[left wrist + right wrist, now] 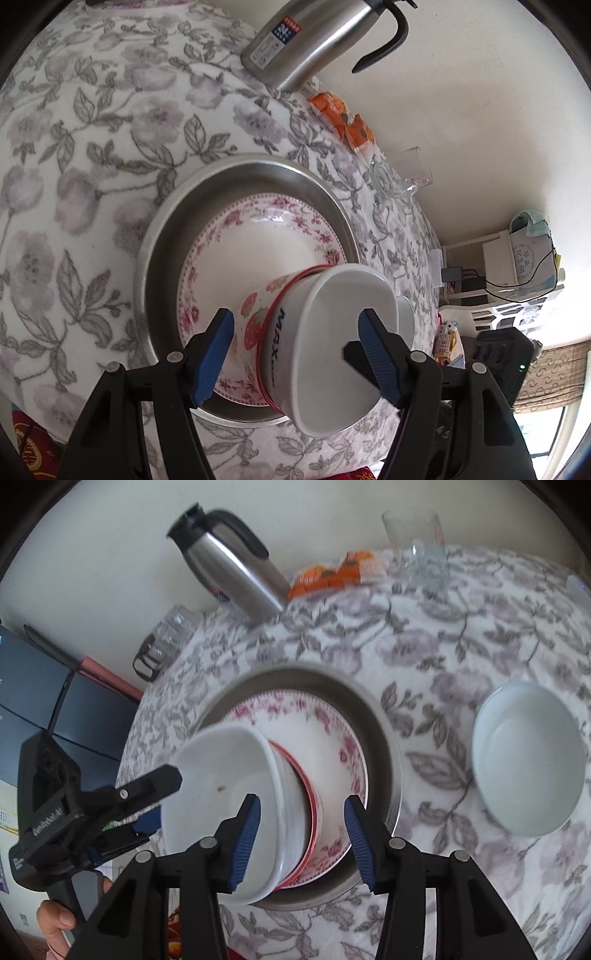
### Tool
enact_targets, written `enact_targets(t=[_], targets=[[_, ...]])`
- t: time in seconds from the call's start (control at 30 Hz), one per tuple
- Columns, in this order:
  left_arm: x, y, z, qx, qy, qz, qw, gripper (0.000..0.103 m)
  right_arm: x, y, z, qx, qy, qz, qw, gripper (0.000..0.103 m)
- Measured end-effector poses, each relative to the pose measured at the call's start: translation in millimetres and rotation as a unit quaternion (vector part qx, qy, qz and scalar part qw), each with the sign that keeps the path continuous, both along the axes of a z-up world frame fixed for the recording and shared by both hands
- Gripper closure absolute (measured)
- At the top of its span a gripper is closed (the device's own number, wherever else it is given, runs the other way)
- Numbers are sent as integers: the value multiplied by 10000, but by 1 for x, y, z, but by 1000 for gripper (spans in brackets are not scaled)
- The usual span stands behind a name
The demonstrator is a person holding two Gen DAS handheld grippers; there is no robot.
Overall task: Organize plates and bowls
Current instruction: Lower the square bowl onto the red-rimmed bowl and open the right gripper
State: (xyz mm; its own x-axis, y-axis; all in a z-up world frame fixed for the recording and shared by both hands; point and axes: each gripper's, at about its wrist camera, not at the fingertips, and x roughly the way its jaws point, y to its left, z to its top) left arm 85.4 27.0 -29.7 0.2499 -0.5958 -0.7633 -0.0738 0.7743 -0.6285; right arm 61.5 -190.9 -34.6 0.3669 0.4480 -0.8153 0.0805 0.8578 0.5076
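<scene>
Stainless steel caught the light first: a wide round metal tray (162,236) lay on the worktop's grey-and-lilac floral cloth (74,147), and inside it sat a white plate with a pink flower rim (236,221).

Over that plate the left gripper (295,347) held a stack of two nested bowls tipped on its side. The inner one was a plain white ceramic bowl (343,332); the outer was a white bowl with strawberries and a red rim (255,317). One blue-padded finger reached inside the white bowl and the other stayed outside the stack, so the jaws looked pinched on the stack's wall, though the contact itself was partly hidden. The stack's base pointed toward the plate; whether it touched the plate I could not tell.

The right gripper (303,834) hung just beside the stack, above the tray's near edge. Its jaws stood wide apart with nothing between them.

To the right, well apart from the tray, a second plain white bowl (528,760) rested upright on the cloth.

At the far edge by the wall stood a steel thermos jug with a black handle (314,40), orange snack packets (343,118) and some clear glass cups (421,550).
</scene>
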Motion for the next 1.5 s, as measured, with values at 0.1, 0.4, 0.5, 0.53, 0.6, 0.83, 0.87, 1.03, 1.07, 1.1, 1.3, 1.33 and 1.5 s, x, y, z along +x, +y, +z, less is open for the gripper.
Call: enact_targets(t=[0.1, 0.4, 0.5, 0.53, 0.6, 0.83, 0.87, 1.03, 1.07, 1.1, 1.3, 1.33, 1.5], targets=[[0, -7, -2, -111, 69, -130, 9998, 31, 2, 6, -11, 93, 226, 103, 9996, 53], [5, -9, -1, -283, -88, -142, 9995, 26, 5, 15, -4, 31, -38, 160, 9999, 46], [9, -8, 0, -307, -236, -95, 9992, 25, 7, 13, -4, 107, -155, 95, 9998, 46], [10, -8, 1, -317, -308, -74, 9990, 25, 8, 13, -4, 126, -184, 79, 9997, 46], [13, -6, 1, -360, -435, -12, 9984, 25, 10, 13, -4, 166, -247, 55, 9995, 46], [27, 2, -3, -696, -683, 168, 9951, 25, 17, 10, -5, 357, -451, -132, 9983, 46], [28, 3, -4, -728, -703, 183, 9947, 25, 18, 10, -5, 377, -477, -165, 9980, 46], [32, 11, -9, -939, -550, 342, 9935, 24, 20, 11, -6, 360, -551, -159, 9977, 46], [32, 15, -9, -924, -545, 410, 9934, 24, 20, 10, -6, 392, -558, -161, 9975, 46], [32, 18, -8, -842, -567, 464, 9937, 24, 20, 9, -7, 433, -549, -162, 9974, 46], [31, 39, 2, -377, -885, 790, 9922, 25, 16, 4, 0, 372, -622, -179, 9972, 46], [31, 41, 2, -289, -900, 846, 9919, 25, 14, 2, 3, 345, -667, -198, 9970, 46], [33, 52, -1, 339, -850, 1058, 9902, 25, 5, -23, 18, -50, -782, -716, 9944, 46]])
